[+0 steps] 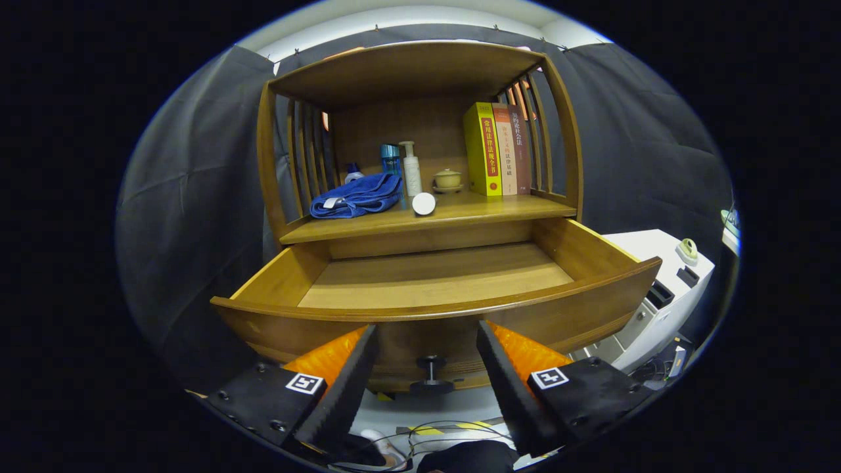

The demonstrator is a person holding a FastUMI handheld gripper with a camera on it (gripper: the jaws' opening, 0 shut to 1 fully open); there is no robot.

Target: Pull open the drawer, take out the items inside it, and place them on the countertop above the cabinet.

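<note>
Since the drawer [433, 282] stands pulled out and bare inside, the items sit on the countertop [473, 210] above: a soft towel [358, 196], a slippery bottle [411, 169] (grip mid-body). The gripper [427, 361] gapes wide, holding nothing, fingers flanking the knob [430, 373].

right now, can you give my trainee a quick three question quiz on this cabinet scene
1. True or false: the pulled-out wooden drawer shows only its bare bottom.
2. Which thing lies nearest the round white lid on the wooden countertop? A) folded blue towel B) yellow book C) small lidded green cup
3. Fill in: the black drawer knob sits between the fingers of the ____ tool.

Key: 1 true; 2 A; 3 open
</note>
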